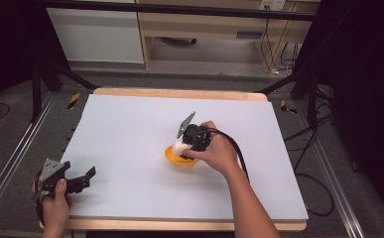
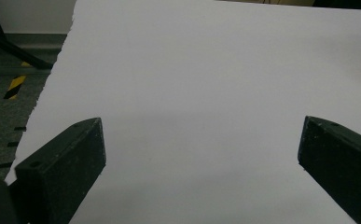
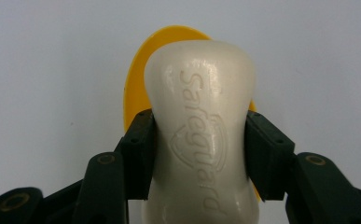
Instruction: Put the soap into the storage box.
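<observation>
While clamped at its waist between the right gripper [image 3: 199, 154], cream-white soap bar [image 3: 201, 126], glossy, rounded and embossed with lettering, poised over yellow dish [image 3: 136, 84] at mid-table on white sheet [image 1: 130, 129]; left gripper [image 1: 75, 181] idle at near-left corner, jaws spread wide on nothing

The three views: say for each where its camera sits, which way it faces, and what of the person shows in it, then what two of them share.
High view: fixed above the person's side, facing forward and down on the white-covered table; both forearms enter from below.
Left gripper view: rides the left tool, looking along its open jaws over bare white surface.
Right gripper view: rides the right tool, clamped on the cream embossed soap bar over the round orange plastic dish.
Shared: the high and right gripper views both show soap and dish.
</observation>
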